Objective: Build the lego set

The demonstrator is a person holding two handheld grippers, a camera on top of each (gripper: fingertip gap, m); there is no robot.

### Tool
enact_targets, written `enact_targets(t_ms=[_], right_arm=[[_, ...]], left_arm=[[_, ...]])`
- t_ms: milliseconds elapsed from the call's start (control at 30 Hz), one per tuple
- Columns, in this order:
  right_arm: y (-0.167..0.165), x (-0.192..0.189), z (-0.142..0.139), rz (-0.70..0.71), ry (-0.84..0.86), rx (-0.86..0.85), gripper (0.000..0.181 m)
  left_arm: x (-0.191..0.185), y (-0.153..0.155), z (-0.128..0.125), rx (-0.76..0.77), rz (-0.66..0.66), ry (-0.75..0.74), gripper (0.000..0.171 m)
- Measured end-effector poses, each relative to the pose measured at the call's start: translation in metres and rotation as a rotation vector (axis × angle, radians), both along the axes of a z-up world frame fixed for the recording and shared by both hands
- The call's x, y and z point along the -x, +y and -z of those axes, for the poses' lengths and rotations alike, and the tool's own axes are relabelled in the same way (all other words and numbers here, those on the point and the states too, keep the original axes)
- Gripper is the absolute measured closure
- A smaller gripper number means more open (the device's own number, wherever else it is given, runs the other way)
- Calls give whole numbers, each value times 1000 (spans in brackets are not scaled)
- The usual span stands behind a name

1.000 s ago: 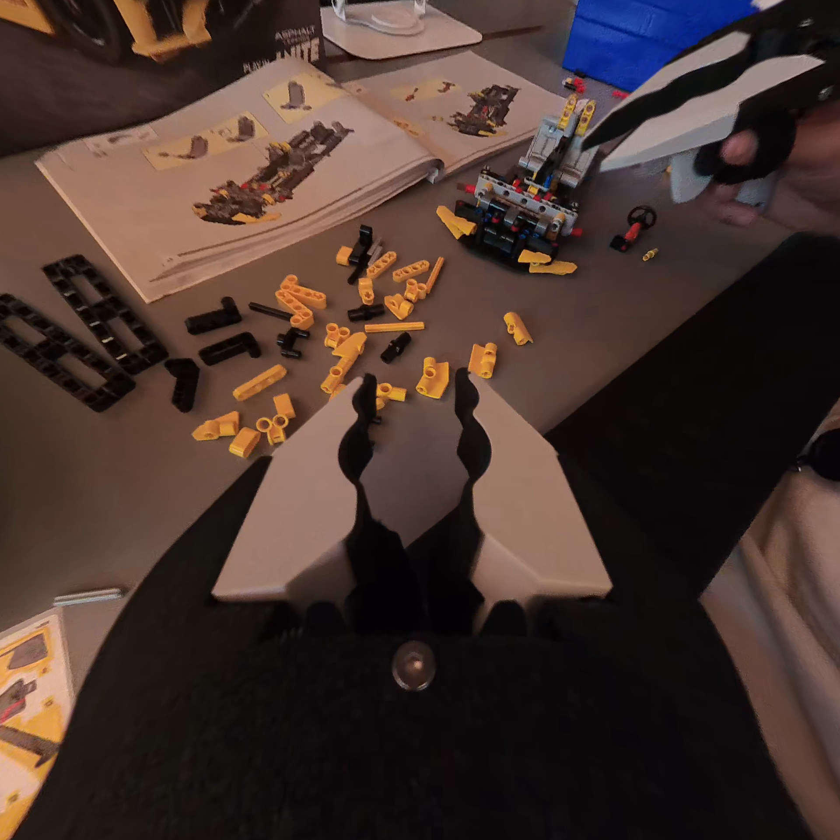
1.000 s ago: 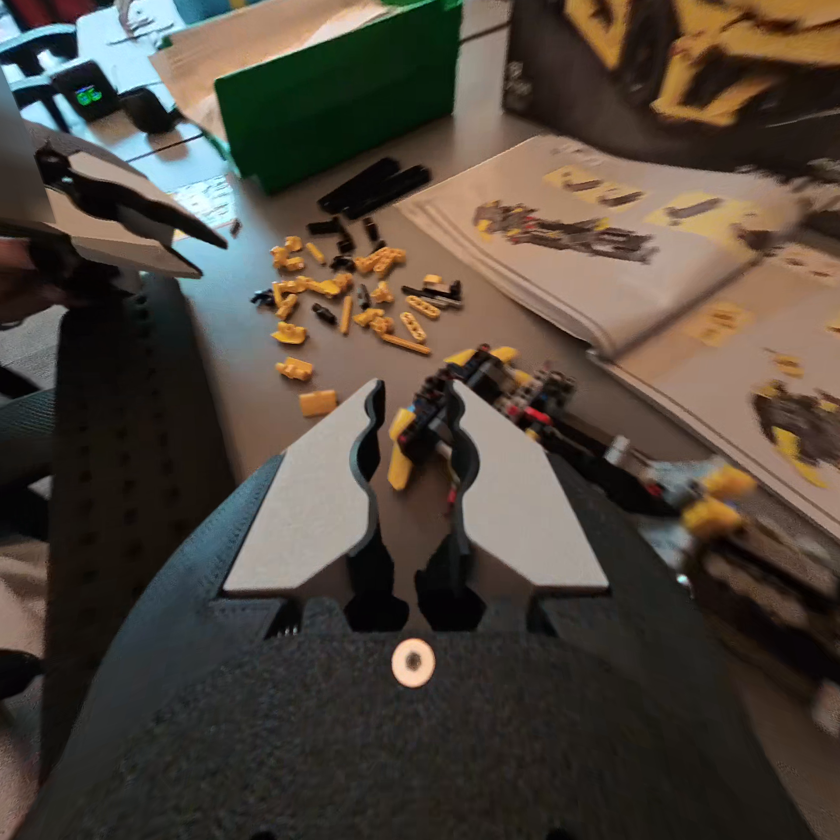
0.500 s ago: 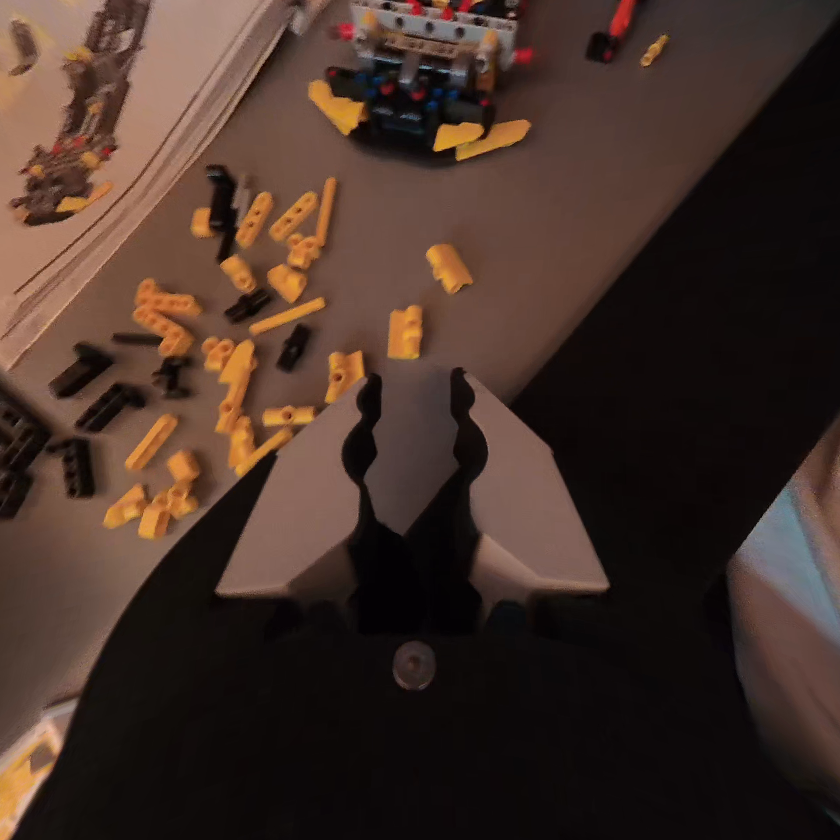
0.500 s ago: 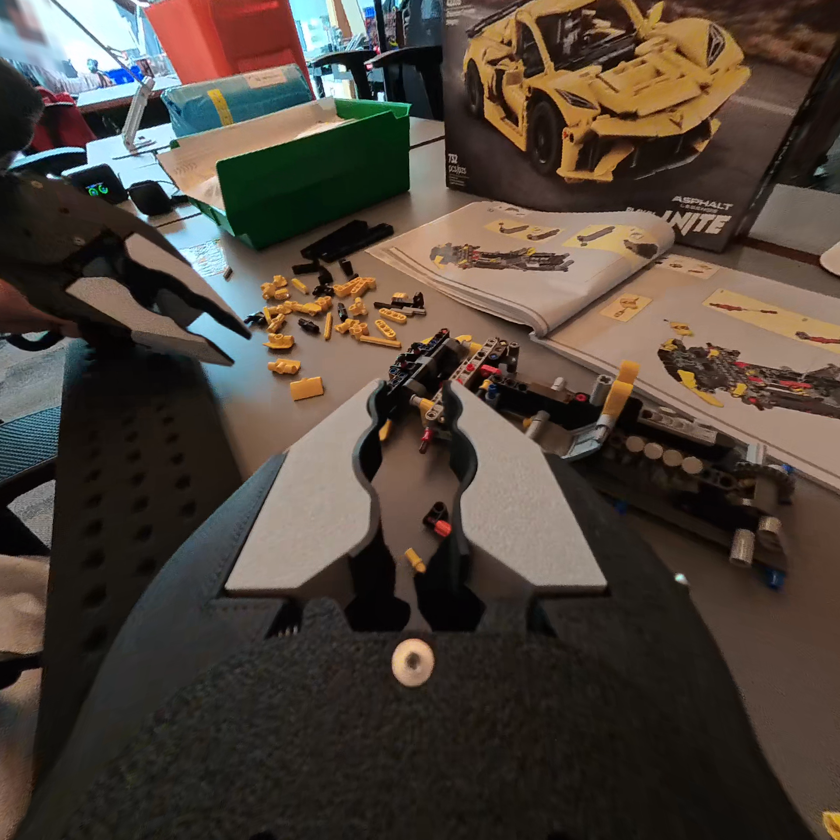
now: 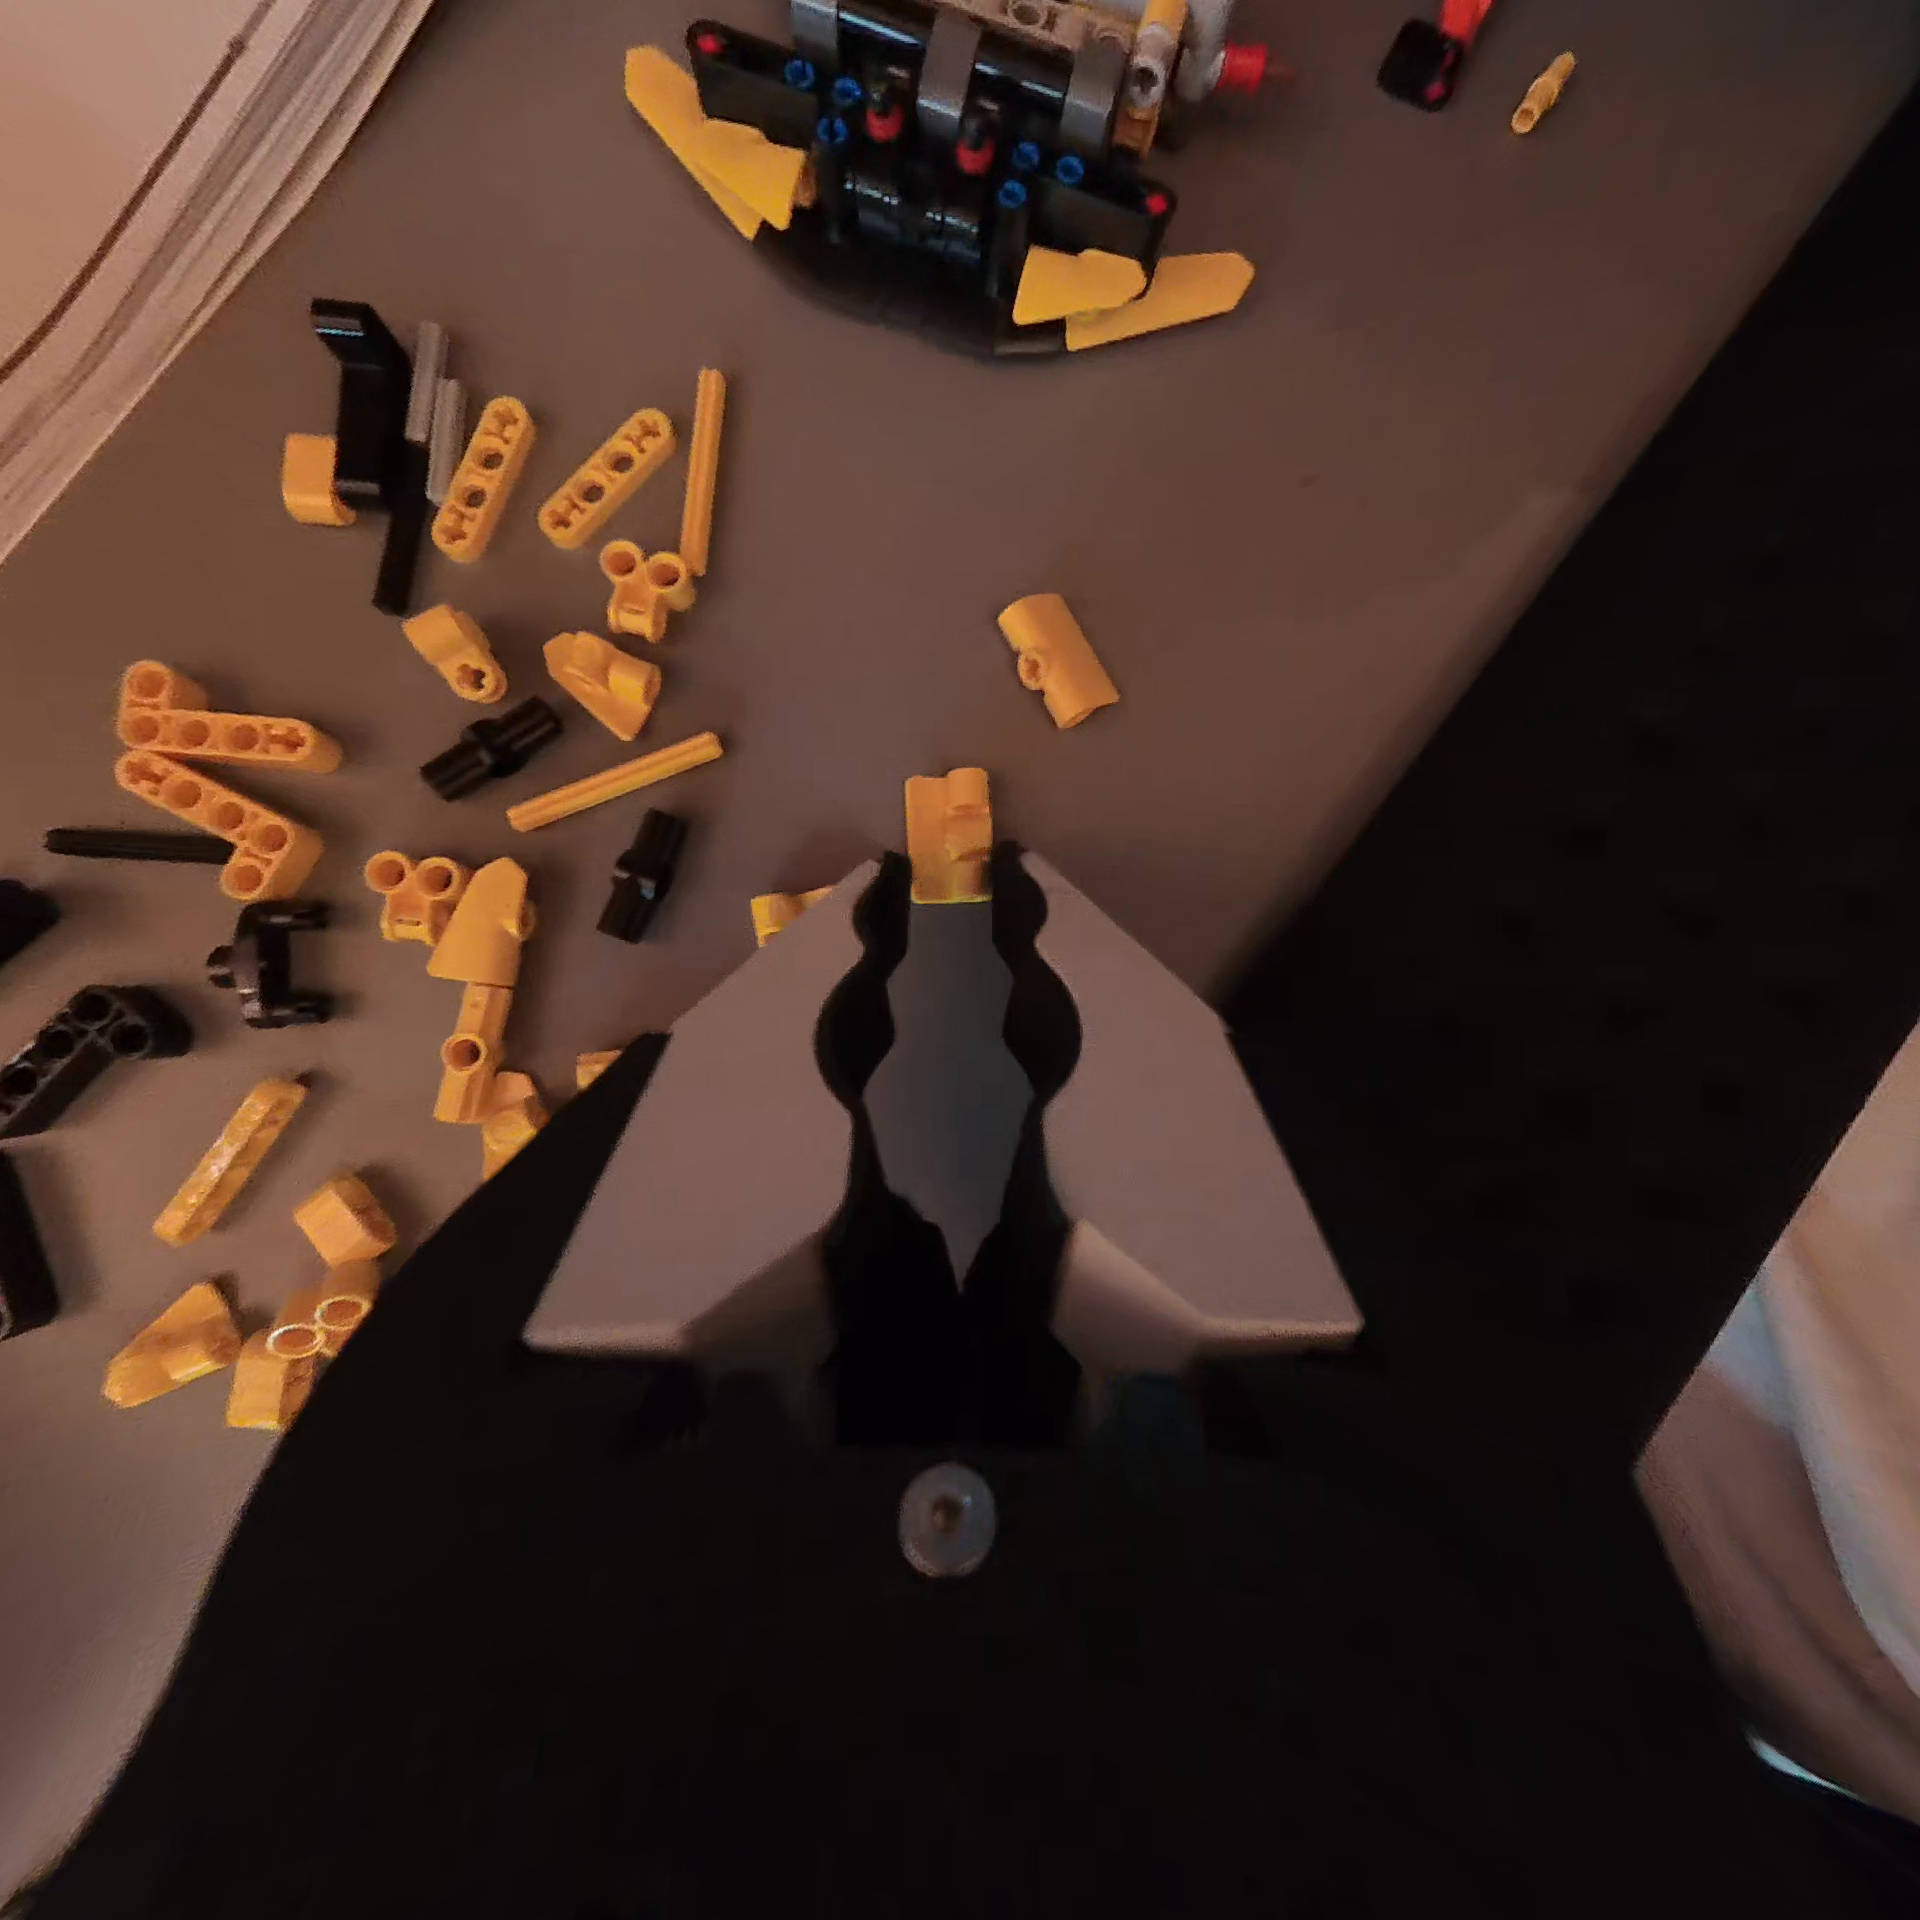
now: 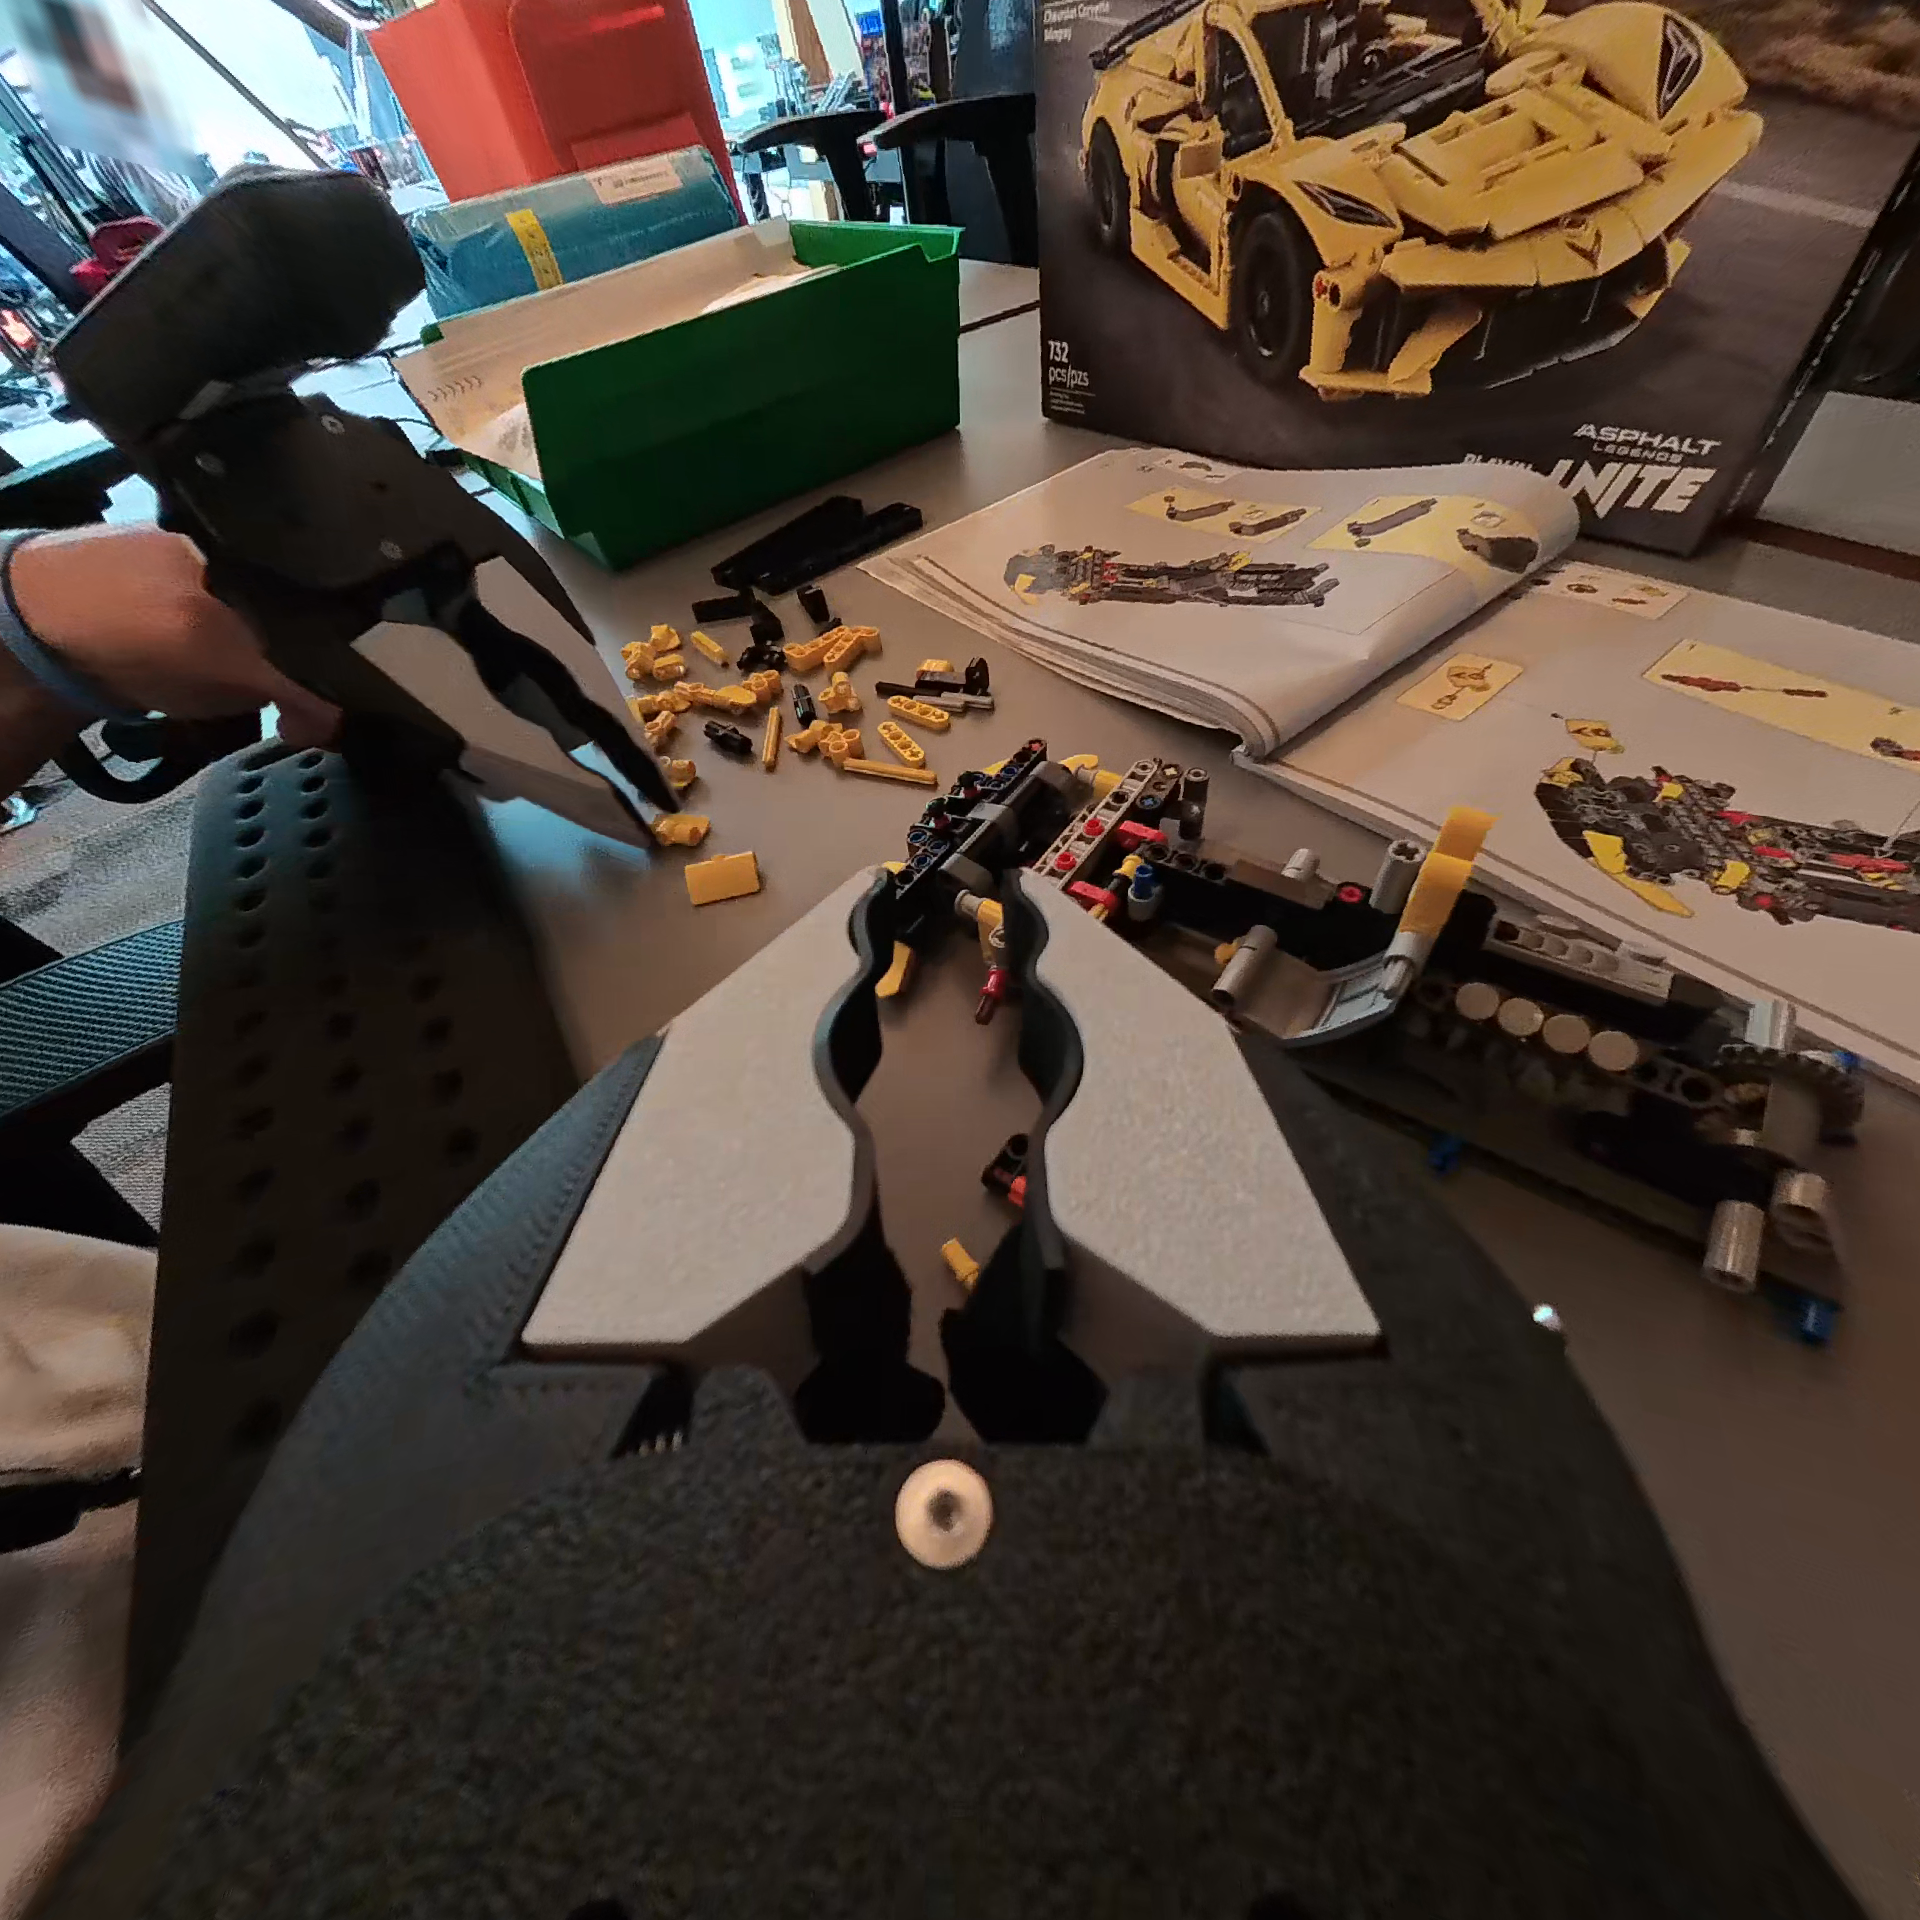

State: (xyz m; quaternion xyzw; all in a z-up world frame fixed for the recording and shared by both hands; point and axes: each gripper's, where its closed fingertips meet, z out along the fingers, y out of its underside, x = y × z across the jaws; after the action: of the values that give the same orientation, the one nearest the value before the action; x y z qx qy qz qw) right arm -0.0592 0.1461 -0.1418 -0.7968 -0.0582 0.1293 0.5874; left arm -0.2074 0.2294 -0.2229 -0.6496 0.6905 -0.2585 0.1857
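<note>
Left gripper [image 5: 948, 868]: tips down at the table, jaws a narrow gap apart, a small yellow piece [image 5: 945, 836] lodged between the tips; whether it is truly pinched or only straddled I cannot tell.
Right gripper [image 6: 943, 896]: jaws parted, nothing held, tips at the near end of the chassis.
Table edge [image 5: 1382, 779]: runs diagonally just right of the left gripper, against a black perforated chair back [image 6: 312, 1039]; little room on that side.
Open room: bare grey table [image 5: 1143, 499] between the yellow piece and the chassis, with only a yellow cylinder piece [image 5: 1058, 660] on it.
Loose parts [image 5: 468, 727]: yellow and black bits scattered left of the left gripper, close together.
Chassis [image 6: 1299, 935]: partly built car frame, lying lengthwise on the table, near end between the right gripper's tips.
Instruction booklet [image 6: 1299, 623]: open, just behind the chassis.
Far edge: green bin [image 6: 727, 416] and set box [image 6: 1403, 229] standing beyond.
</note>
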Motion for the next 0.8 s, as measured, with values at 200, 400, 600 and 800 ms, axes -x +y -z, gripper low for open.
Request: enact_targets(t_ms=[200,400,600,800], right_arm=[[2,8,2,-29,-56,1,162],[8,71,-20,-329,-78,-126,143],[31,93,-47,-214,-329,-249,152],[37,106,-38,-262,-402,-196,133]], left_arm=[[0,-7,-3,34,-2,-6,159],[-25,-48,-73,435,-3,-287,159],[-36,-61,-135,1048,-84,-505,159],[-34,-63,-145,1372,-108,-553,159]])
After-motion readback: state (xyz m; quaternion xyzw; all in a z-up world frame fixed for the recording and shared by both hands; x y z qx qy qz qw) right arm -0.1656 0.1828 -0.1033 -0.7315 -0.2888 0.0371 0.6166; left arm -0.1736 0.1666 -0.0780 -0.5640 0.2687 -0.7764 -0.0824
